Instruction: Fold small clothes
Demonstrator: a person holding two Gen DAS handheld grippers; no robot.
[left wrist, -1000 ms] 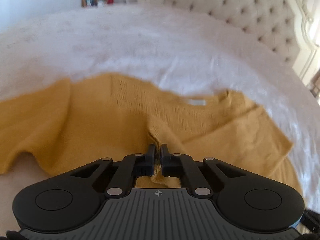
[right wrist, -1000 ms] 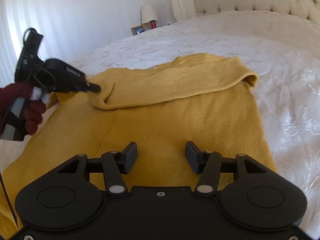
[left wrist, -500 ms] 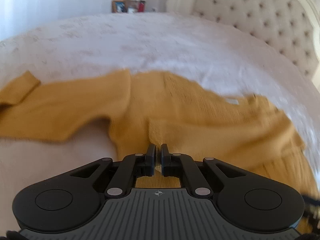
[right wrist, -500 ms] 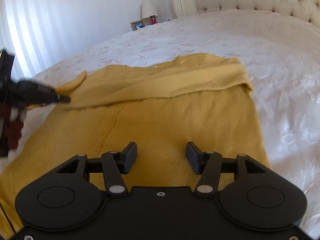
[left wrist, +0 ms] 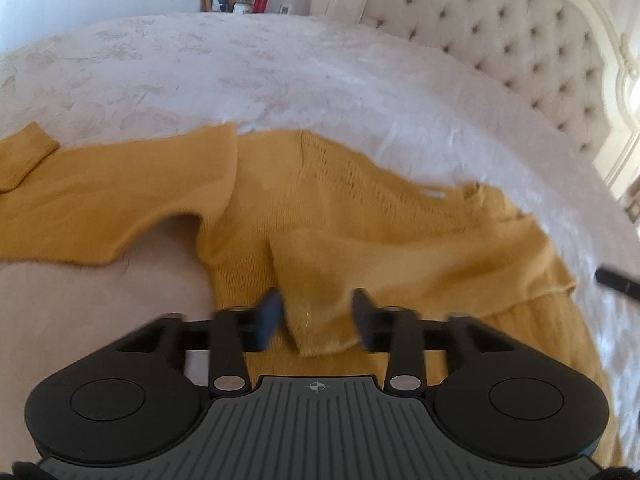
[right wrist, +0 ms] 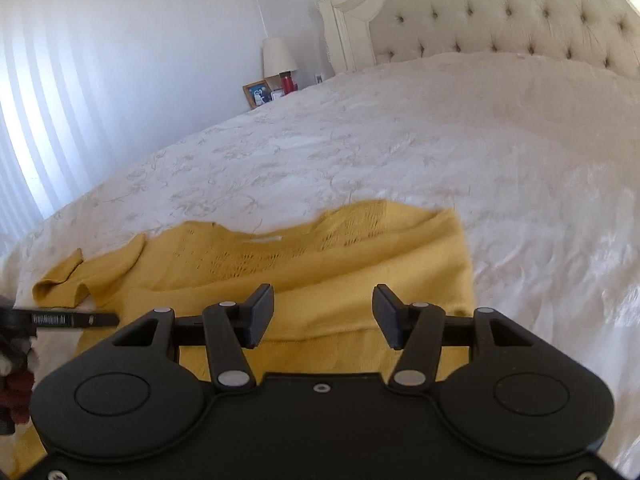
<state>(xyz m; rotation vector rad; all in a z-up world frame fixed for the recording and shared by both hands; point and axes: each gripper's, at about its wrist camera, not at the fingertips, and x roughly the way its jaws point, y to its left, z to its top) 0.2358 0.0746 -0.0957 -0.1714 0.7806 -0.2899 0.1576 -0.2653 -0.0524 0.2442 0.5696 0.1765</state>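
A mustard yellow knit sweater point(left wrist: 360, 216) lies on the white bedspread point(left wrist: 280, 80). Its right sleeve is folded across the chest, and the sleeve's cuff point(left wrist: 320, 328) lies between the fingers of my left gripper point(left wrist: 318, 316), which is open and holds nothing. The left sleeve point(left wrist: 100, 200) stretches out to the left. In the right wrist view the sweater point(right wrist: 320, 256) lies under and ahead of my right gripper point(right wrist: 324, 312), which is open and empty above the folded sleeve. The left gripper's fingers point(right wrist: 80, 319) show at that view's left edge.
A tufted cream headboard point(left wrist: 520, 52) stands at the far right of the bed. A nightstand with a lamp point(right wrist: 279, 56), picture frames point(right wrist: 256, 94) and a red item sits beyond the bed's far side. A striped curtain point(right wrist: 32, 140) hangs at the left.
My left gripper has carried the sleeve cuff to the left across the sweater and opened, letting it go. My right gripper has moved forward over the sweater, still open.
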